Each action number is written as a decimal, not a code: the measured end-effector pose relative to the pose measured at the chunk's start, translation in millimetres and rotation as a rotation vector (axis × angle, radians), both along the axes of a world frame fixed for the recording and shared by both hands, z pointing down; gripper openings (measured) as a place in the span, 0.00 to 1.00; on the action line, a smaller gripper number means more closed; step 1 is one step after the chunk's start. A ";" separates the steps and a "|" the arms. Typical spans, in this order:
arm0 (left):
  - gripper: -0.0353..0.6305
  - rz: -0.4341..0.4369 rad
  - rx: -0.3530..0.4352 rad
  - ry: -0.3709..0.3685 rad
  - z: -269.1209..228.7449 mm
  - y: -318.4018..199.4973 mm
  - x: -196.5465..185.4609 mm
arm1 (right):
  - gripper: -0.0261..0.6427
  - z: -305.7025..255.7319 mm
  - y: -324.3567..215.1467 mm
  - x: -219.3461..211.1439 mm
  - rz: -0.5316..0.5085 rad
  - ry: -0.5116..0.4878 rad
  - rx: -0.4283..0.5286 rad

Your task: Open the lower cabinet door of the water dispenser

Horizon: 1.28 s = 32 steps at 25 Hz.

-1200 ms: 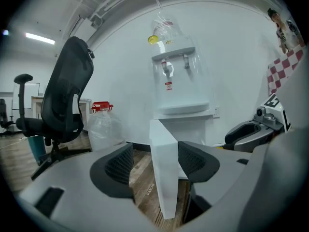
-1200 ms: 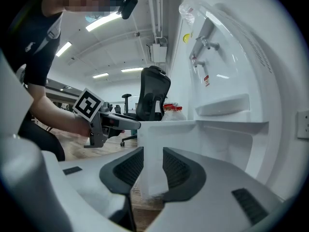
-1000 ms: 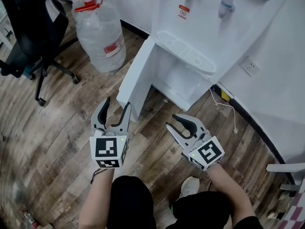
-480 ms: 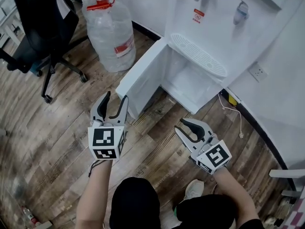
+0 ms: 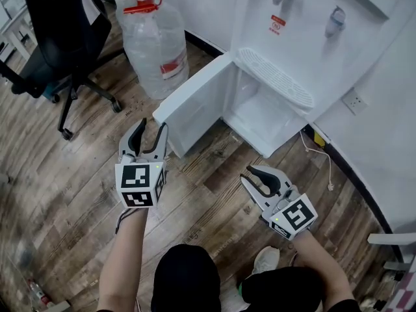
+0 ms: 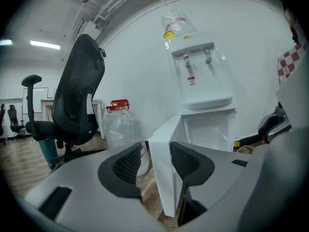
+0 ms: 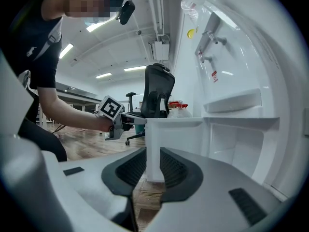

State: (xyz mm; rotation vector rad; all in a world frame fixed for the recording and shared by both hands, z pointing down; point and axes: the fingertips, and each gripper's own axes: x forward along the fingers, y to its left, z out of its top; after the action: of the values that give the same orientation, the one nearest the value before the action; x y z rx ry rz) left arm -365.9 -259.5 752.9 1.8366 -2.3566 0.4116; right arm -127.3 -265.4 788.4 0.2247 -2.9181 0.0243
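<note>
The white water dispenser [image 5: 292, 31] stands at the upper right. Its lower cabinet door [image 5: 195, 103] is swung wide to the left, baring the empty cabinet [image 5: 266, 112]. My left gripper [image 5: 151, 127] is at the door's free edge, with its jaws apart and closing and nothing between them. Its right finger lies against that edge; whether it touches does not show. In the left gripper view the door edge [image 6: 161, 178] stands just beyond the left gripper [image 6: 154, 146]. My right gripper [image 5: 246, 174] hovers over the floor in front of the cabinet, its jaws also closing on nothing. In the right gripper view the right gripper [image 7: 153, 153] points at the door edge [image 7: 153, 144].
A large clear water bottle [image 5: 156, 44] with a red cap stands left of the door. A black office chair [image 5: 52, 38] is at the far left. A wall socket [image 5: 354, 101] and a white cable [image 5: 318, 155] are right of the dispenser. The floor is wooden planks.
The door has swung further open to the left, and my left gripper has moved left along with its edge. Both grippers' jaws have narrowed. The right gripper has stayed put.
</note>
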 end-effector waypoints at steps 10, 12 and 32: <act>0.33 -0.029 -0.012 -0.006 0.4 -7.5 -32.1 | 0.17 -1.8 -2.1 3.6 0.006 0.014 0.005; 0.31 -0.035 -0.019 -0.021 0.7 -10.9 -39.7 | 0.16 -0.7 -3.1 4.9 0.008 0.017 0.005; 0.21 -0.095 -0.050 -0.058 3.0 -32.2 -73.6 | 0.14 -1.3 -7.2 22.9 0.025 0.017 0.005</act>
State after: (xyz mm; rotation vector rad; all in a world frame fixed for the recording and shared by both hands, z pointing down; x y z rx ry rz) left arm -439.5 -291.8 755.8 1.7058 -2.4363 0.5145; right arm -104.4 -272.5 787.1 0.2602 -2.8984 0.0195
